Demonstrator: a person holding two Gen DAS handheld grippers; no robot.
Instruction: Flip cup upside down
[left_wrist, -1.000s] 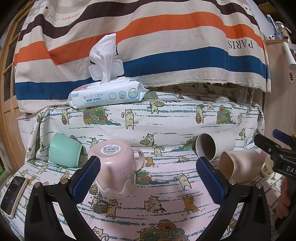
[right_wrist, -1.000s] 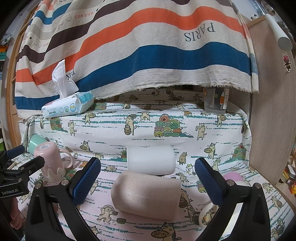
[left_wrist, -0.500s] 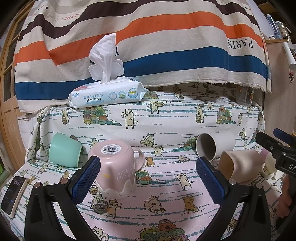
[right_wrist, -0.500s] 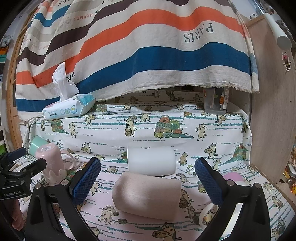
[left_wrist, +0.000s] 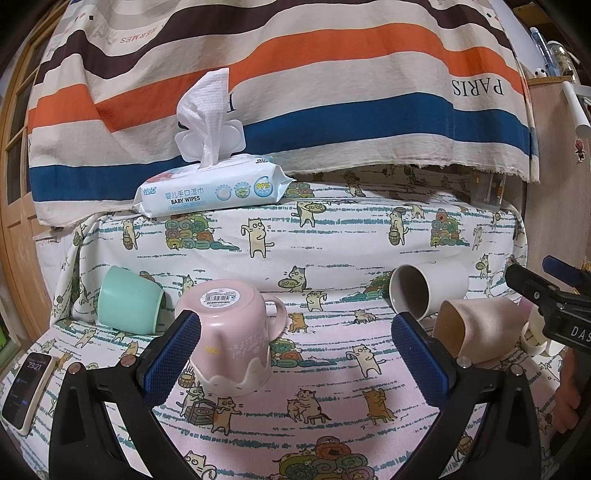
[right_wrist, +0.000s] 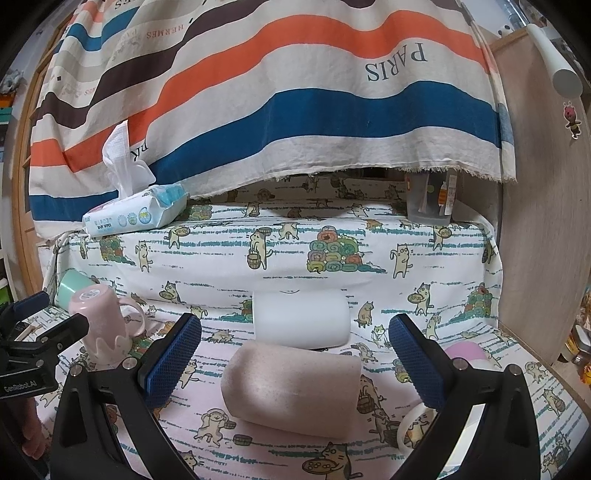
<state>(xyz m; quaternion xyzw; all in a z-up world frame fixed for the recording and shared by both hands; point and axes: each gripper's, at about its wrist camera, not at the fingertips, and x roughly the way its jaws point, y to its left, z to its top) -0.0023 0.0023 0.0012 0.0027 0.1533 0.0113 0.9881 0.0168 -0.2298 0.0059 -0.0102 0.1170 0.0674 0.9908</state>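
A pink mug (left_wrist: 232, 334) stands upside down on the cat-print cloth, just beyond my left gripper (left_wrist: 295, 354), which is open and empty; it also shows in the right wrist view (right_wrist: 105, 321). A beige cup (right_wrist: 291, 387) lies on its side between and just beyond the fingers of my right gripper (right_wrist: 293, 362), which is open and empty. The beige cup shows in the left wrist view (left_wrist: 476, 330) with its mouth facing left. A white cup (right_wrist: 301, 319) lies on its side behind it, also in the left wrist view (left_wrist: 428, 291).
A mint cup (left_wrist: 129, 301) lies on its side at the left. A baby wipes pack (left_wrist: 210, 188) sits on the raised ledge. A phone (left_wrist: 26, 387) lies at the left edge. A small cup (right_wrist: 415, 424) and a pink lid (right_wrist: 463, 350) lie to the right.
Both grippers stay open. The right gripper has drifted slightly; the cups have not moved.
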